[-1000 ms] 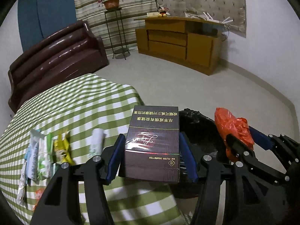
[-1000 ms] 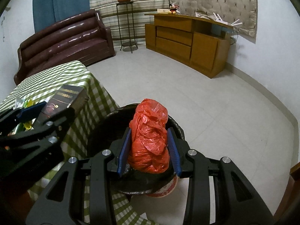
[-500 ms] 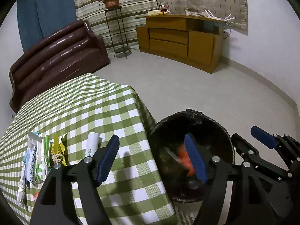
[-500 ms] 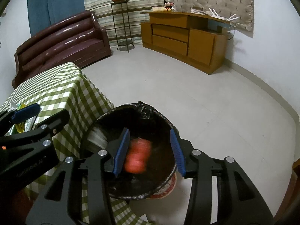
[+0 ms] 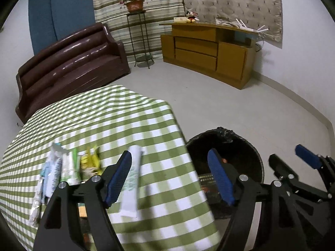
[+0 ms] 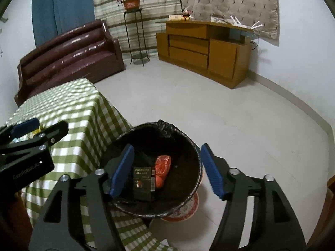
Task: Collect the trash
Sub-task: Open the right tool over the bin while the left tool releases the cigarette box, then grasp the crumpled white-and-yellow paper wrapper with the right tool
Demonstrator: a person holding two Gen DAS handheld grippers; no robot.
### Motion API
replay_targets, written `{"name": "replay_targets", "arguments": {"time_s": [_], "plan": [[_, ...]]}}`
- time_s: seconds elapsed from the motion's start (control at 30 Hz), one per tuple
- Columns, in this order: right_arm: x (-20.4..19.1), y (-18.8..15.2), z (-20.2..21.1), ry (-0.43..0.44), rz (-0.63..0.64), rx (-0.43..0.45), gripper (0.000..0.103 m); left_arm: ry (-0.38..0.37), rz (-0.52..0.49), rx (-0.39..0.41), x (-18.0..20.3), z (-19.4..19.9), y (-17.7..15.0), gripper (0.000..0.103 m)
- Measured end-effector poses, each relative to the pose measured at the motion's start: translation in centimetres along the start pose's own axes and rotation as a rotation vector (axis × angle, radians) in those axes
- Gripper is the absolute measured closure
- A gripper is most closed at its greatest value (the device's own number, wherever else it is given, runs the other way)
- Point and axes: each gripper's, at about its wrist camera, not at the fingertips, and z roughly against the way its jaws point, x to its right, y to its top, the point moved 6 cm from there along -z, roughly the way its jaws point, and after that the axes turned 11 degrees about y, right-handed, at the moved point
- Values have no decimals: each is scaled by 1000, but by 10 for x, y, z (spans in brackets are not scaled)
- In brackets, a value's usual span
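A black-lined trash bin (image 6: 184, 142) stands on the floor beside the checked table (image 5: 104, 121). Inside it lie a dark cigarette carton (image 6: 142, 183) and a crumpled red plastic bag (image 6: 162, 170). My right gripper (image 6: 166, 168) hovers over the bin, its jaws opening with nothing between them. My left gripper (image 5: 169, 177) hangs over the table's corner and the bin's rim (image 5: 230, 131), jaws still opening and empty. On the cloth to its left lie a white wrapper (image 5: 133, 179), a yellow wrapper (image 5: 90, 163) and several pale sachets (image 5: 52, 173). The left gripper (image 6: 39, 129) also shows at the right wrist view's left edge.
A brown sofa (image 5: 69, 67) stands beyond the table, a metal plant stand (image 5: 139, 39) and a wooden cabinet (image 5: 209, 52) against the far wall. Grey floor spreads between them and the bin. A red and white base (image 6: 184, 211) shows under the bin.
Both grippers let go: the carton fell from the left and the red bag from the right into the bin. Both jaws widened, and the left view swung leftward over the table.
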Motion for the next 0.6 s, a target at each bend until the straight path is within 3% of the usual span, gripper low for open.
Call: {"name": "replay_targets", "arguments": {"time_s": [0.13, 0.27, 0.6], "plan": [[-12, 0, 9, 26, -19, 3, 29, 25, 26, 3, -26, 10, -7, 29], [-37, -5, 17, -5, 52, -13, 30, 63, 43, -1, -58, 18, -19, 28], [-110, -29, 26, 96, 102, -64, 30, 167, 129, -24, -153, 39, -62, 27]]}}
